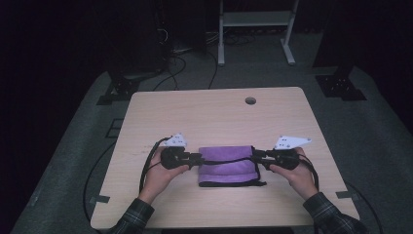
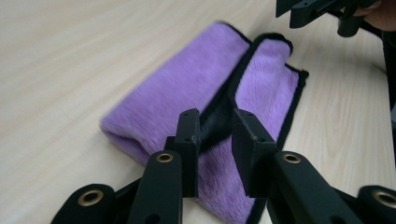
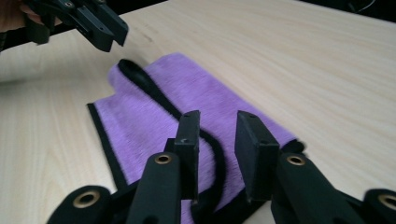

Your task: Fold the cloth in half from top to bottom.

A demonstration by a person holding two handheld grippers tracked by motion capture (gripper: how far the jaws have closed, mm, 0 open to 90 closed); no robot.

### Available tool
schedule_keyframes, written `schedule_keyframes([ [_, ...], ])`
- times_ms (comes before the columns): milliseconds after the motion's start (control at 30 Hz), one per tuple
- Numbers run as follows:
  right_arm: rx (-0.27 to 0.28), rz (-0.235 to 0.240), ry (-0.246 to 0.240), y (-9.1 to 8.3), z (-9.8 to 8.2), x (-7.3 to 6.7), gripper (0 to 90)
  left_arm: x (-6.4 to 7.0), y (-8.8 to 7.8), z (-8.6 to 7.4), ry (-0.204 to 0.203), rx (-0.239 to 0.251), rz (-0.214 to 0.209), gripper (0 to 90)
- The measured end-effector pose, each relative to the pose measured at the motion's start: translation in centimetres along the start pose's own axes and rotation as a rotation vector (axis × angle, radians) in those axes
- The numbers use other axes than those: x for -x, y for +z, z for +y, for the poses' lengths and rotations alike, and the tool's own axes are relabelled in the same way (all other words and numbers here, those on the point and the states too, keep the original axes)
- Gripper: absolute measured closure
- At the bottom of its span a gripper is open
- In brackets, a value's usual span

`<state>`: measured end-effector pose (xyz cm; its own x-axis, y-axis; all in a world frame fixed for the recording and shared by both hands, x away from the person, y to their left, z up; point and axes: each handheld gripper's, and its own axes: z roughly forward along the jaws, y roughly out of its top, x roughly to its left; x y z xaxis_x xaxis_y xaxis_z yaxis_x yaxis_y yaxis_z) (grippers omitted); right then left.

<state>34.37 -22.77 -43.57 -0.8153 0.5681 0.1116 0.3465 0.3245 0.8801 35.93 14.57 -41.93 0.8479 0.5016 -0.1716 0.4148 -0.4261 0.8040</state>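
A purple towel [image 1: 226,165] with a black hem lies folded on the near middle of the light wood table [image 1: 204,107]. My left gripper [image 1: 198,158] sits at the towel's left end and my right gripper [image 1: 254,154] at its right end. In the left gripper view the left gripper [image 2: 216,116] is open, jaws a little apart just over the towel [image 2: 187,88], with the black hem of the fold running into the gap. In the right gripper view the right gripper [image 3: 218,116] is open the same way over the towel [image 3: 187,88] and its curled hem.
A round cable hole [image 1: 250,101] is near the table's far edge. Beyond the table stand a white frame [image 1: 255,29] and dark stands with cables on the grey floor. Bare wood surrounds the towel on all sides.
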Motion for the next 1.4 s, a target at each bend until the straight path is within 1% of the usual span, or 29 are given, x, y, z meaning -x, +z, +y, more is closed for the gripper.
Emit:
schedule_keyframes([
  [100,-0.015,-0.035,-0.005,0.4,0.3,0.7,74.6,-0.9,0.7,0.3,-0.014,0.001,0.019,75.5],
  [167,-0.032,-0.048,-0.006,1.1,0.3,1.3,77.3,-1.6,1.5,0.5,-0.016,-0.020,0.039,76.3],
  [200,-0.040,-0.051,0.004,1.5,0.2,1.6,78.0,-1.9,1.9,0.5,-0.020,-0.025,0.049,76.4],
  [267,-0.079,-0.056,-0.007,2.5,0.0,2.1,78.7,-2.4,2.7,0.2,-0.026,-0.049,0.062,76.7],
  [333,-0.110,-0.038,0.000,3.5,-0.4,2.3,79.1,-2.5,3.5,-0.1,-0.024,-0.075,0.060,76.9],
  [400,-0.152,-0.029,-0.013,4.2,-0.8,2.1,79.4,-2.2,3.9,-0.5,-0.014,-0.102,0.055,76.4],
  [467,-0.174,-0.012,-0.025,4.5,-1.2,1.9,79.5,-1.7,3.9,-0.7,-0.008,-0.101,0.050,76.0],
  [533,-0.181,0.007,-0.028,4.4,-1.3,1.5,79.5,-1.2,3.7,-0.9,0.003,-0.108,0.040,75.4],
  [633,-0.177,0.035,-0.033,3.8,-1.4,1.0,79.5,-0.5,3.2,-1.3,0.001,-0.109,0.018,74.4],
  [800,-0.187,0.073,-0.036,2.9,-1.9,-0.1,79.4,0.7,2.4,-2.0,-0.004,-0.106,-0.027,73.1],
  [867,-0.181,0.096,-0.043,2.4,-1.9,-0.6,79.2,1.3,2.2,-2.3,0.004,-0.112,-0.045,72.3],
  [933,-0.188,0.114,-0.055,2.1,-2.0,-1.3,79.2,1.9,2.1,-2.7,0.007,-0.128,-0.058,71.6],
  [1033,-0.210,0.126,-0.084,1.8,-2.6,-2.2,78.6,2.4,2.0,-3.5,0.016,-0.150,-0.061,69.6],
  [1167,-0.236,0.127,-0.142,1.3,-3.1,-3.3,75.9,3.2,1.7,-4.1,0.028,-0.153,-0.055,64.9],
  [1200,-0.248,0.119,-0.161,1.3,-3.2,-3.5,75.2,3.3,1.7,-4.3,0.035,-0.164,-0.051,63.9],
  [1267,-0.265,0.104,-0.217,1.4,-3.6,-3.9,73.6,3.5,2.0,-4.7,0.065,-0.181,-0.030,62.5],
  [1300,-0.269,0.097,-0.230,1.4,-3.6,-4.1,71.9,3.6,2.1,-4.7,0.066,-0.182,-0.029,61.7],
  [1333,-0.275,0.099,-0.242,1.5,-3.6,-4.2,70.7,3.6,2.1,-4.6,0.070,-0.186,-0.027,60.7],
  [1367,-0.279,0.099,-0.241,1.5,-3.5,-4.3,68.7,3.7,2.1,-4.6,0.079,-0.190,-0.023,59.8],
  [1400,-0.278,0.103,-0.239,1.4,-3.5,-4.3,64.5,3.7,2.0,-4.5,0.077,-0.190,-0.023,57.8],
])
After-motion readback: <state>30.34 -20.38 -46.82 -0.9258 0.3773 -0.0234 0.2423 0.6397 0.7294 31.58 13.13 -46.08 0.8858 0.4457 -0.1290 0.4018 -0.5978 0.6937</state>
